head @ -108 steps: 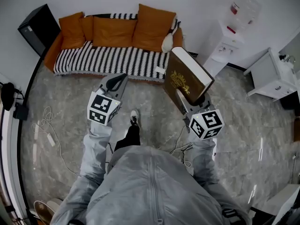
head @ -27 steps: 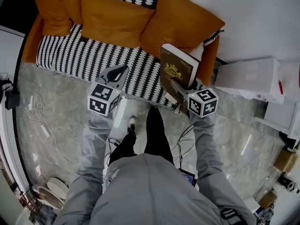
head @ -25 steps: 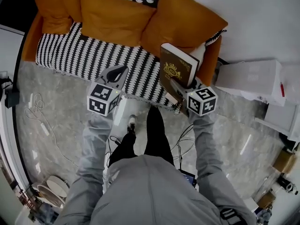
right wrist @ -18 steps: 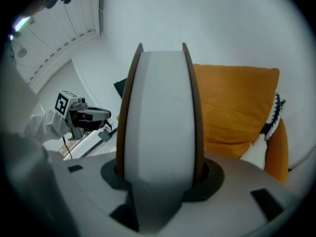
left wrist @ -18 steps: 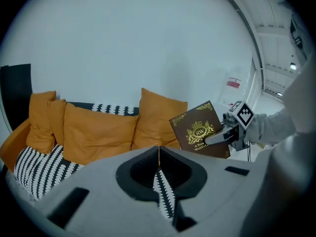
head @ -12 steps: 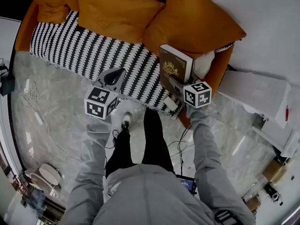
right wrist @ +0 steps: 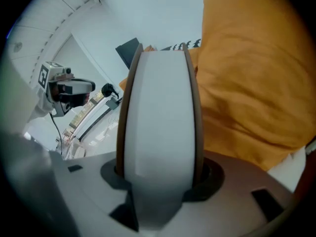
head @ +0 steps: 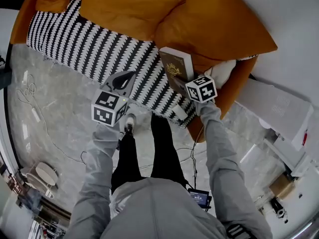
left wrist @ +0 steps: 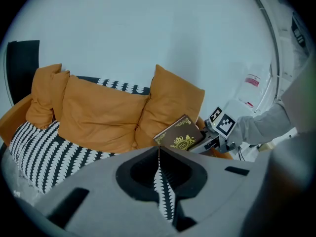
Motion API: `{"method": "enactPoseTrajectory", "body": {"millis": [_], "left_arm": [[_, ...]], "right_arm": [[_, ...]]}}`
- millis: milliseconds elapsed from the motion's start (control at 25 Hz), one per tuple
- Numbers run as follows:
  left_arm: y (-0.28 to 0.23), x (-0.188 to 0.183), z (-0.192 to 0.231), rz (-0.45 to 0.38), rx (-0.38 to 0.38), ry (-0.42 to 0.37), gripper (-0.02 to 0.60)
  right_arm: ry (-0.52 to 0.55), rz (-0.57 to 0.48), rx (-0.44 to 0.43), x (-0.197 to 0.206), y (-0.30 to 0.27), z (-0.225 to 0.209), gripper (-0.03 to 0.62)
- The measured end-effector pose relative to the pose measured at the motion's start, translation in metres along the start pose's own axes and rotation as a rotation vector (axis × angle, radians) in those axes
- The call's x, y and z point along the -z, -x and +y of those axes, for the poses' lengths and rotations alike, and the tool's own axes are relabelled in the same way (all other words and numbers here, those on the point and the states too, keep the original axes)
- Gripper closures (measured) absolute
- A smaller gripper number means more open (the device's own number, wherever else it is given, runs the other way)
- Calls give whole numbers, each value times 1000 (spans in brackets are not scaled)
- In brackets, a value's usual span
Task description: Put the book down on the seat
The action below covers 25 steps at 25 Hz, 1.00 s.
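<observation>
The grey left gripper (head: 124, 77), jaws pressed together on nothing, hovers over the black-and-white patterned sofa seat (head: 75, 36). Further right, the grey right gripper (head: 183, 85) clamps the thick brown gold-crested hardback book (head: 174, 64), its long axis upright, at the seat's right end beside the orange cushion (head: 219, 29).

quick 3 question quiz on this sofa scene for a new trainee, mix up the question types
1. Short answer: which gripper clamps the thick brown hardcover book with a gold crest?
2. True or false: the left gripper has its jaws wide apart.
3. Multiple choice: the book stands closest to A) a large orange cushion, B) a green blanket, C) a wooden chair.

Key
1. The right gripper.
2. False: its jaws are together and empty.
3. A.
</observation>
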<state>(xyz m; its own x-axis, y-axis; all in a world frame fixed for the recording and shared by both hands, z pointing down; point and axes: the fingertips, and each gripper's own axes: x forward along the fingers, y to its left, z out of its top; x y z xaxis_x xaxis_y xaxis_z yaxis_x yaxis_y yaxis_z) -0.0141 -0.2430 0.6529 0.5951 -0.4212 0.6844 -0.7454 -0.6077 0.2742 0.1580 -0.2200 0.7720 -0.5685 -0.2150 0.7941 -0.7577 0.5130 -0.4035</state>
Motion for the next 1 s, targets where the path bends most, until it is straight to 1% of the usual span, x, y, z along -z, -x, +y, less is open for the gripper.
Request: {"method": "enactPoseTrajectory", "body": {"millis": [200,400,480,640,760,880,1000], "left_arm": [[-11,14,4,24,-2,32,554],[-19,23,4,43,-2,41,554],[-21,25,6,46,-6,47,554],[-26,32,10,54,-12,61,554],[-27,30,12,52,-12,68,554],[-29,29,11,51,-8,72,554],[-32,32,9,57,-4,74,554]], "right_arm": [[19,57,-34,6,-33,-9,356],[31,111,-63,14,-56,-15,356],[64,146,-51,16,-65,-18,356],[170,230,-19,20,-79,-25,356],[213,265,-36,14,-84,-25,356],[205,280,-75,11,-91,-21,354],[199,239,-40,3,-92,-28,335]]}}
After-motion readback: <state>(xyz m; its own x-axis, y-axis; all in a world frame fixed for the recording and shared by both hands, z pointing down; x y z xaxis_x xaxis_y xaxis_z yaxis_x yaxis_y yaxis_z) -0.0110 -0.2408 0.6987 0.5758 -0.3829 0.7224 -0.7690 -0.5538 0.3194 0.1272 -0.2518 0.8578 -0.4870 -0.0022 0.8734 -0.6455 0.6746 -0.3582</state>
